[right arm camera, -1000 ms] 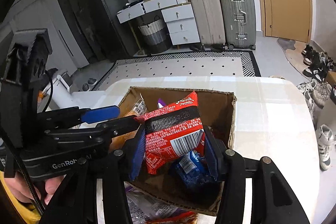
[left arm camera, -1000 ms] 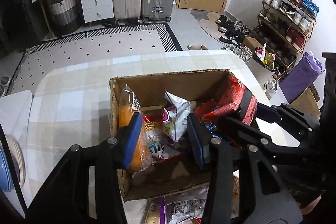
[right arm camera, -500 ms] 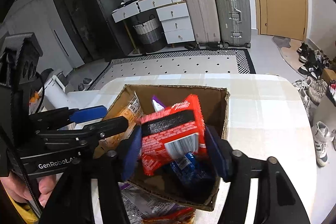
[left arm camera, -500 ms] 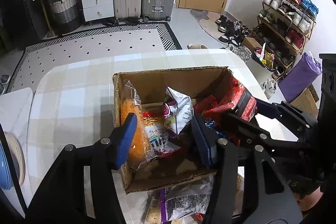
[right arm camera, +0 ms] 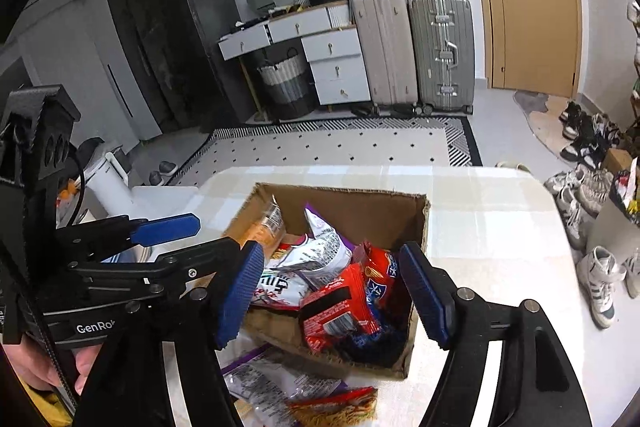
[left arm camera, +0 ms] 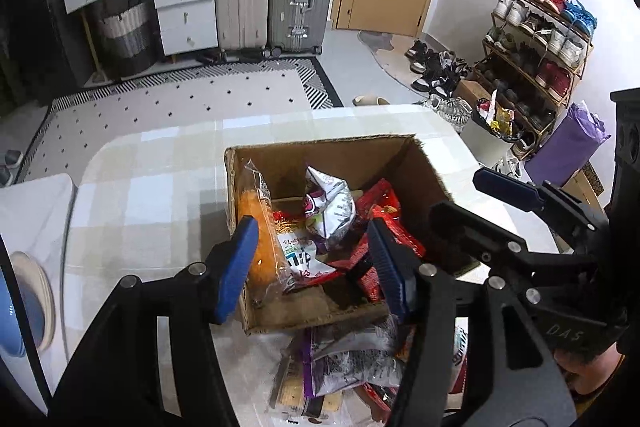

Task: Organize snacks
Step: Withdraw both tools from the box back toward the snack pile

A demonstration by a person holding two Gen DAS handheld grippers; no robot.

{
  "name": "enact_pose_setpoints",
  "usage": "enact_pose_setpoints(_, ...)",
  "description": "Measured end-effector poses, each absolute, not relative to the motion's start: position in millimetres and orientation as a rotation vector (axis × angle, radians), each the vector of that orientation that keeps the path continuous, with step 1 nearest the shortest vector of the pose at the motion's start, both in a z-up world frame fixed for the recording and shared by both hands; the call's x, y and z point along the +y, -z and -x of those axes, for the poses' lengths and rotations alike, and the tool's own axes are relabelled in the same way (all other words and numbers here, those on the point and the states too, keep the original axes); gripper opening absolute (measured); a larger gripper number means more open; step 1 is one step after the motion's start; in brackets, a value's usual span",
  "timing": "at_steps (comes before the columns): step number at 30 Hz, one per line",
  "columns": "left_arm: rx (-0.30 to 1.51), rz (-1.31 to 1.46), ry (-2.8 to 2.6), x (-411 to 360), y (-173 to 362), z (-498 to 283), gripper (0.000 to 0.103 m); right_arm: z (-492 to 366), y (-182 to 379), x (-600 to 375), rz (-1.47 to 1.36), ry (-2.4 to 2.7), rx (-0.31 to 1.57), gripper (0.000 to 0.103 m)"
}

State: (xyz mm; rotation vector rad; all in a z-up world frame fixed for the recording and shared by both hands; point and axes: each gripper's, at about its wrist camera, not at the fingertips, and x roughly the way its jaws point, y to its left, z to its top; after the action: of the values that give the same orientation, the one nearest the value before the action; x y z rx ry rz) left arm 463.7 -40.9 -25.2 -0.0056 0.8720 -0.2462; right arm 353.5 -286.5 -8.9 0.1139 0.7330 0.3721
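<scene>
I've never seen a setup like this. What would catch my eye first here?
Probably the cardboard box in the middle of the table, crammed with bright snack bags, a red packet lying on top. Just above it hover two hand-held grippers with blue pads, the left and the right, both opening and empty. More bags lie on the table in front of the box.

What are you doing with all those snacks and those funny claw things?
A person holds a claw-like gripper in each hand and is putting snacks into a cardboard box on the table. The right gripper is opening, with nothing pinched; a red packet lies in the box below it. The left gripper is opening too, empty, above an orange packet in the box. More packets wait on the table in front of the box.
</scene>
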Motion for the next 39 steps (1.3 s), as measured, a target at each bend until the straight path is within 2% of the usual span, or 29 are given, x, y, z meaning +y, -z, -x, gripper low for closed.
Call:
enact_pose_setpoints(6, 0.812, 0.020, 0.265, -41.7, -9.7, -427.4, 0.058, -320.8, -23.3, -291.1, -0.120, -0.378, 0.671, 0.072)
enact_pose_setpoints(8, 0.786, 0.021, 0.265, -41.1, -22.0, -410.8, 0.066, -303.6, -35.5, -293.1, -0.117, -0.381, 0.645, 0.073)
enact_pose_setpoints(12, 0.726, 0.041, 0.277, -37.4, -48.3, -372.3, 0.077, -264.6, -58.1, -299.3, -0.116, -0.377, 0.582, 0.085)
enact_pose_setpoints(16, 0.651, 0.042, 0.287, -36.8, -74.6, -323.6, 0.080, -217.3, -75.5, -301.9, -0.094, -0.384, 0.510, 0.088)
enact_pose_setpoints(17, 0.638, 0.040, 0.292, -36.6, -79.6, -312.3, 0.082, -201.8, -79.9, -303.3, -0.091, -0.382, 0.486, 0.095)
enact_pose_setpoints(19, 0.604, 0.035, 0.293, -36.7, -89.6, -285.6, 0.083, -178.7, -82.8, -303.3, -0.078, -0.375, 0.451, 0.101)
enact_pose_setpoints(24, 0.513, 0.058, 0.241, -25.8, -106.5, -222.8, 0.088, -130.0, -76.0, -300.1, -0.064, -0.368, 0.417, 0.101)
enact_pose_setpoints(25, 0.498, 0.066, 0.242, -23.9, -108.6, -211.2, 0.094, -121.0, -73.4, -301.0, -0.071, -0.369, 0.412, 0.101)
enact_pose_setpoints(26, 0.482, 0.074, 0.234, -22.1, -109.9, -199.8, 0.103, -109.7, -70.6, -302.9, -0.079, -0.371, 0.406, 0.101)
enact_pose_setpoints(33, 0.424, 0.124, 0.200, -1.3, -93.2, -127.7, 0.102, -57.2, -51.1, -314.8, -0.098, -0.334, 0.346, 0.102)
enact_pose_setpoints(39, 0.499, 0.117, 0.176, 4.6, -38.6, -106.5, 0.102, -33.5, -27.3, -323.1, -0.127, -0.348, 0.325, 0.102)
